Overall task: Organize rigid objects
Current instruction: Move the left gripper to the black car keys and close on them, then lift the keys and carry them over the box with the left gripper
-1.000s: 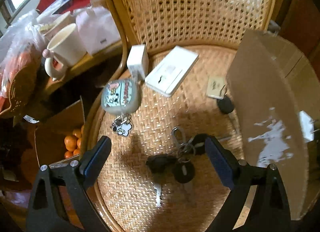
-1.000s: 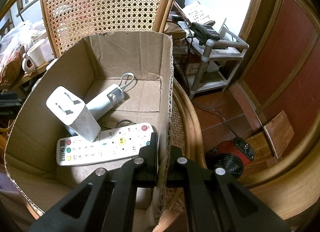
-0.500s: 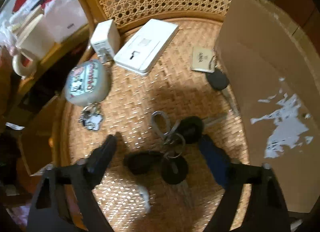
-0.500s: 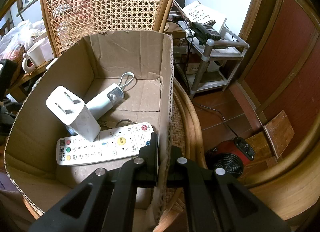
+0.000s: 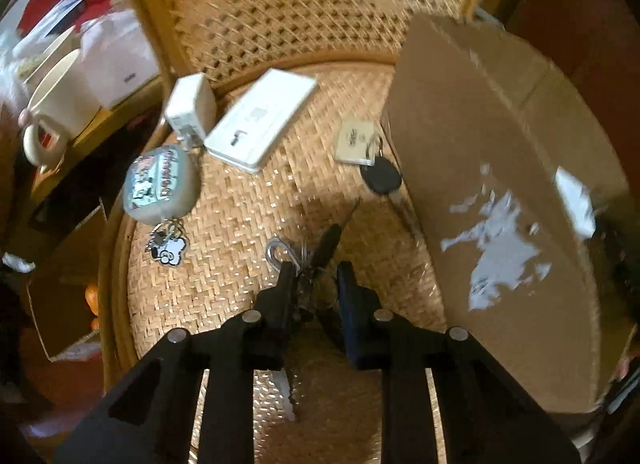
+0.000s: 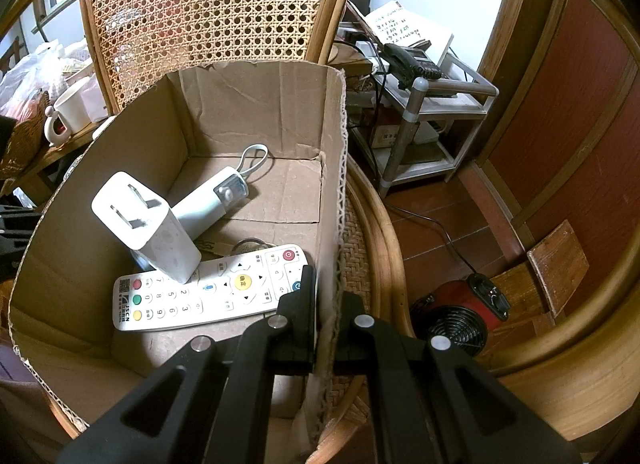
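Pinching key bunch with left gripper, lower centre of left wrist view, jaws nearly closed on rings and fobs over wicker seat. Grip looks partial (rings and one fob caught, key blade dangling below the fingers), so likely to slip or swing loose on lift. Could also snag carabiner in the weave.

Clamping right gripper onto cardboard box wall, lower centre of right wrist view, one finger inside, one outside. Risks tilting or dragging the box if pulled; thin wall, already ragged at the rim.

Already boxed: remote, charger, white device. Waiting on the seat, upper half of left view: second key, white flat box, plug adapter, round pouch. Box wall at right edge, close to the bunch; dangling blade may catch the rim.
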`<state>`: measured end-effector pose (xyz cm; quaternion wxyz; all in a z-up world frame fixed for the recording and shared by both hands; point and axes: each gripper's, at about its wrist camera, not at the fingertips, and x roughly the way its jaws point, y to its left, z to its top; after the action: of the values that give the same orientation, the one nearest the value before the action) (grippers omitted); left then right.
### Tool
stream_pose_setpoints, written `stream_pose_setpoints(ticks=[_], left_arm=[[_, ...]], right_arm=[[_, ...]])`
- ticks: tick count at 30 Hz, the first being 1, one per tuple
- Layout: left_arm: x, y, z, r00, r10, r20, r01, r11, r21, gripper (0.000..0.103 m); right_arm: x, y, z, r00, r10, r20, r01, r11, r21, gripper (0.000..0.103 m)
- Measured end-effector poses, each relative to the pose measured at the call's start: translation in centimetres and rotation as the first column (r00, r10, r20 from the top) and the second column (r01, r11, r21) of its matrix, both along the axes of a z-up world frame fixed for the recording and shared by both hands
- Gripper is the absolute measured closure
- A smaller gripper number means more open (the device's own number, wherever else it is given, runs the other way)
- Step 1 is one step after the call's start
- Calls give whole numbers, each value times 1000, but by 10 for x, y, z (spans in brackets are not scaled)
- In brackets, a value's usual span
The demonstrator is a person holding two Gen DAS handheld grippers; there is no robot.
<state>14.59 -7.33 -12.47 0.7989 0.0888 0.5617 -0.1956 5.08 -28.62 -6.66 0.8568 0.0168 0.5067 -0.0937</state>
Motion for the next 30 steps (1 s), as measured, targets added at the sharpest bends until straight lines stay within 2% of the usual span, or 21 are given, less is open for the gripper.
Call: stream_pose_setpoints(ticks=[7, 16, 19, 25, 30], left_arm=[[-7, 13, 27, 997, 55, 58, -51, 997, -56, 83], [-15, 11, 57, 989, 73, 129, -61, 994, -96, 83], [-18, 13, 66, 984, 93, 154, -73, 989, -130, 83], [-27, 14, 96, 957, 160, 242, -108, 971, -213, 83], [-47, -1, 126, 927, 145, 346, -46, 959, -280, 83]], right_arm=[[0, 0, -1, 1000, 0, 0, 0, 1000, 0, 97], [-1, 0, 0, 1000, 0, 0, 0, 1000, 1, 97], [-1, 0, 0, 1000, 0, 0, 0, 1000, 1, 97], [0, 0, -1, 1000, 0, 0, 0, 1000, 2, 97], [-2, -1, -1, 1000, -1, 1, 1, 1000, -1, 97]])
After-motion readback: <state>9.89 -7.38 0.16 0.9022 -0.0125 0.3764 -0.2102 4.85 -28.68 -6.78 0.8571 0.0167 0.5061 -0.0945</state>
